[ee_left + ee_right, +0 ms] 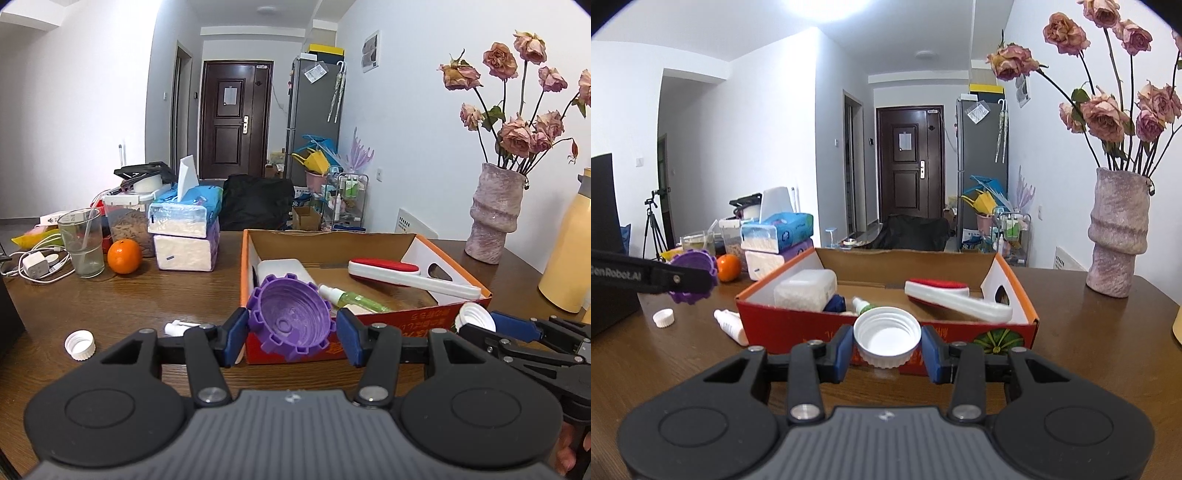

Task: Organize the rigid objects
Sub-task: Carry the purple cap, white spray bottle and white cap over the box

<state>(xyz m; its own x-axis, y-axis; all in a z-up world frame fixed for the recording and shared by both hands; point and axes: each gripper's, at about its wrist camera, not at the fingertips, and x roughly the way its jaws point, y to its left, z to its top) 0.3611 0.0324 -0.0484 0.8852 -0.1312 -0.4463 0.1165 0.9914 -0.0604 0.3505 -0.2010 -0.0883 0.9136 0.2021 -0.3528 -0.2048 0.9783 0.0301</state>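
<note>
My left gripper (291, 334) is shut on a purple toothed cap (290, 317), held above the table by the front left corner of the orange cardboard box (406, 317). My right gripper (886, 350) is shut on a large white cap (886, 336), held in front of the box (812, 328); it shows in the left wrist view (474, 319) too. The box holds a white-and-red lint brush (955, 297), a green spray bottle (351, 297) and a white case (805, 290). The purple cap also shows at the left of the right wrist view (690, 275).
A small white cap (79, 344) and a small white tube (731, 326) lie on the wooden table left of the box. An orange (124, 256), a glass (82, 243), tissue packs (186, 236) and cables stand at the back left. A vase of roses (493, 214) and a yellow flask (565, 251) stand at the right.
</note>
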